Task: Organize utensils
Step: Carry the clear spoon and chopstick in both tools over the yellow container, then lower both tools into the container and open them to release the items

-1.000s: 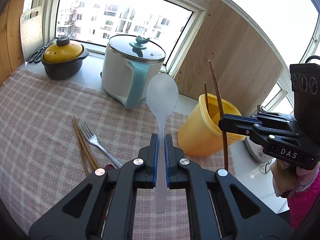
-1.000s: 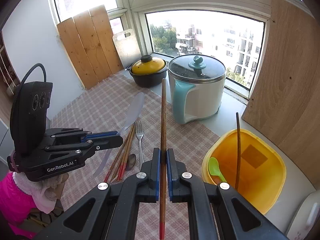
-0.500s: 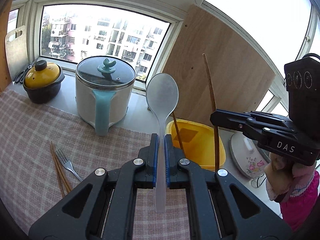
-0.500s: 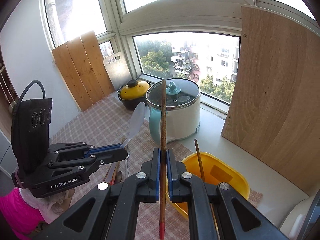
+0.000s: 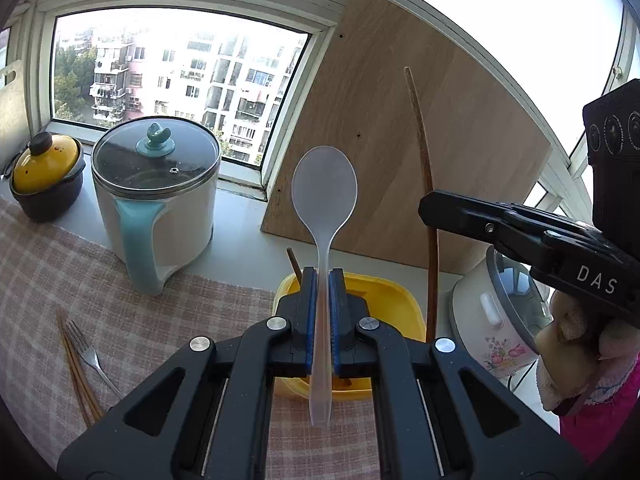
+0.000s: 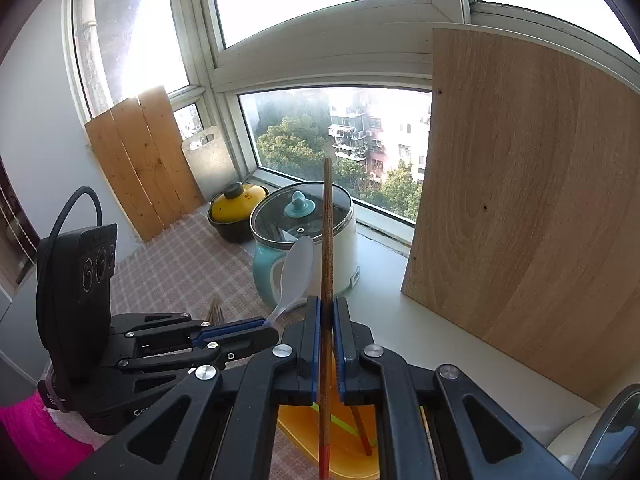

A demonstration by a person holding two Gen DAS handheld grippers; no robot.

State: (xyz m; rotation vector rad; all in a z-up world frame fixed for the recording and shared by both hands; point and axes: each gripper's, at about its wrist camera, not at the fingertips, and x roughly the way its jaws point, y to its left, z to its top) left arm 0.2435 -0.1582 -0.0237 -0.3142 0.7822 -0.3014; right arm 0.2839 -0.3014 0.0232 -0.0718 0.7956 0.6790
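Your left gripper [image 5: 323, 312] is clamped on the thin handle of a translucent white spoon [image 5: 324, 196]. The spoon stands nearly upright in the centre of the left wrist view, bowl at the top, handle end poking out below the blue pads. Directly behind and below those jaws sits the yellow container [image 5: 396, 300], lower centre of the frame, with one brown chopstick [image 5: 294, 262] already leaning inside it at its left rim.

Your right gripper [image 6: 327, 340] is closed on a single wooden chopstick [image 6: 327, 232], held almost vertical through the middle of the right wrist view, its red-tipped end hanging low in the frame over the container's orange-yellow interior. In the left wrist view that same gripper reaches in from the right edge, the chopstick rising tall in front of the leaning wooden board [image 5: 420, 128].

At the lower left of the left wrist view, a metal fork [image 5: 90, 354] and a few more chopsticks [image 5: 74, 364] lie on the checked tablecloth [image 5: 60, 272], well apart from the container. A white-and-teal pot with a glass lid [image 5: 156, 200] stands left of centre, and a small yellow-lidded pot [image 5: 44, 176] sits at the left edge by the window.
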